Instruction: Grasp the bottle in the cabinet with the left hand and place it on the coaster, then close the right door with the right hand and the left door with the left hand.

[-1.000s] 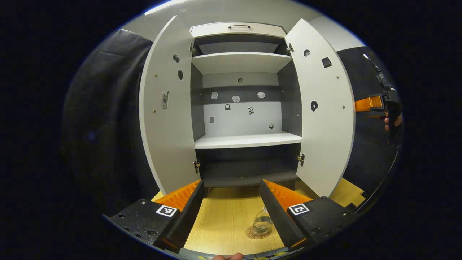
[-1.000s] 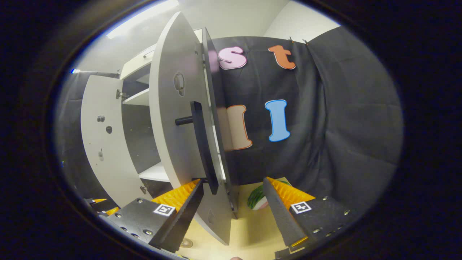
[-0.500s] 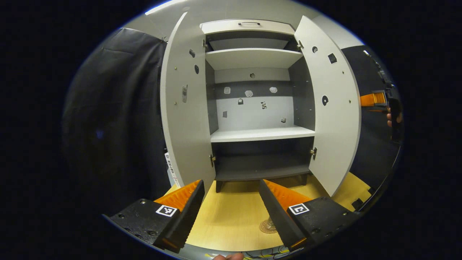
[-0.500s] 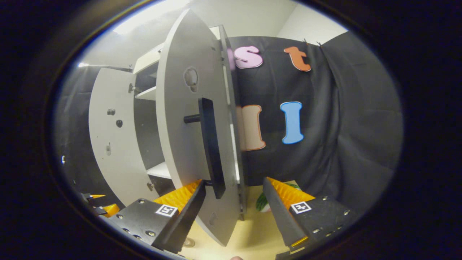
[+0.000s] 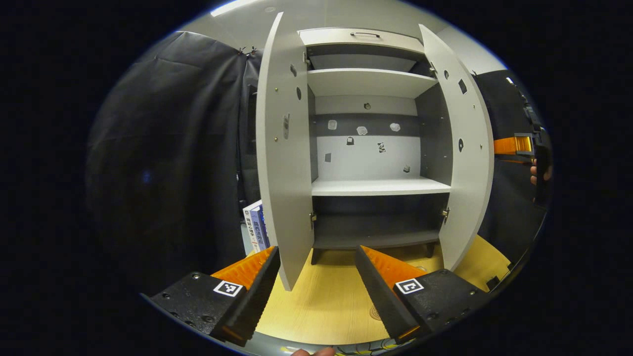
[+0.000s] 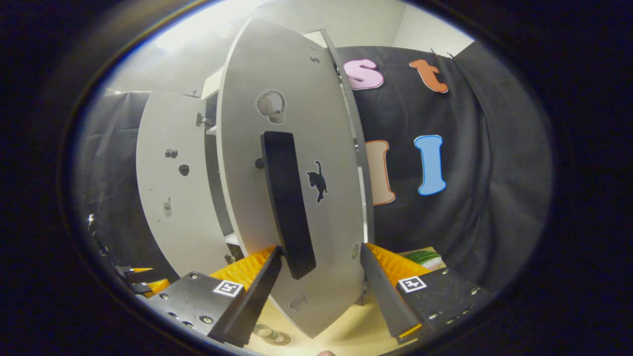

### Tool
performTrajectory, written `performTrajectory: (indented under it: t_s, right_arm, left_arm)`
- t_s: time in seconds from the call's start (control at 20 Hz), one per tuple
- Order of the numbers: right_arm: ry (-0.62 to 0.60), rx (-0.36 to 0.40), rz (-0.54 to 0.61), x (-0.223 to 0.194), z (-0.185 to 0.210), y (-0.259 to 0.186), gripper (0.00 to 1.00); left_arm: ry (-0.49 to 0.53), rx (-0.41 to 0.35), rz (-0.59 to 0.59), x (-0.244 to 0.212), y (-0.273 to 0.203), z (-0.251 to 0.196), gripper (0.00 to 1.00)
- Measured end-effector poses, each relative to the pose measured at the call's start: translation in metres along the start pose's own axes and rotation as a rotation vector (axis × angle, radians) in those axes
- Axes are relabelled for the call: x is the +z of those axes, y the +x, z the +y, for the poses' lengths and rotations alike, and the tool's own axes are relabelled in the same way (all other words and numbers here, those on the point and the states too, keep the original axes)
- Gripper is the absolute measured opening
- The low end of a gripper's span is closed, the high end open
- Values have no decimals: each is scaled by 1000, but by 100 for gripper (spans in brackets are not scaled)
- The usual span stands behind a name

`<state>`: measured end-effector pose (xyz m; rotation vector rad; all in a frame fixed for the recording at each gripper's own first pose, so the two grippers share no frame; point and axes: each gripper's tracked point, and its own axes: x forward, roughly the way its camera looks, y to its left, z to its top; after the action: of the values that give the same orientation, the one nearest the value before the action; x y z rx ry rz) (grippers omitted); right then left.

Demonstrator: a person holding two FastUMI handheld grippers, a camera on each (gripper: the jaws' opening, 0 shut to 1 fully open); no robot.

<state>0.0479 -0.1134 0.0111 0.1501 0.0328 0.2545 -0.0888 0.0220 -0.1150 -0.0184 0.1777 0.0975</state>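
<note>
One step of three looks done: the cabinet shelves are bare. In the left gripper view the coaster lies near the desk's front edge, half hidden by a finger. In the right gripper view a clear glass shape low under the door is probably the bottle standing on it, though I cannot tell for sure.

Both doors are still to be shut. The left door stands wide open, with the left gripper before it, jaws wide and empty. The right door stands partly open. The right gripper straddles its lower edge below the black handle, jaws wide and not pinching.

The desk is pale wood. Books stand at its left edge behind the left door, and a green striped thing lies toward its right. Black cloth walls the booth.
</note>
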Motion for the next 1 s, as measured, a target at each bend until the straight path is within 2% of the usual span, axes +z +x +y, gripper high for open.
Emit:
performTrajectory:
  t_s: [0.15,0.3,0.35,0.4,0.55,0.65,0.7,0.85,1.0]
  right_arm:
    - [-3,12,-6,-2,16,15,98]
    - [-55,21,-21,0,33,32,100]
    - [-74,19,-22,-1,38,38,97]
    - [-89,16,-24,-1,44,45,100]
    - [-108,12,-26,-2,58,66,100]
    - [-114,11,-32,-2,68,79,97]
    - [-119,6,-34,-2,71,84,100]
    - [-140,-16,-41,-2,79,97,97]
    - [-136,-37,-44,-2,84,106,100]
  left_arm:
    - [-17,24,-1,0,0,12,96]
    - [-18,46,-17,6,2,29,96]
    - [-12,55,-23,7,3,34,96]
    - [-9,62,-28,9,3,39,96]
    - [-9,79,-41,14,0,51,96]
    - [-12,88,-44,16,0,59,96]
    - [-17,95,-46,18,-1,64,96]
    - [-39,102,-48,23,0,78,96]
    - [-39,103,-33,24,6,92,96]
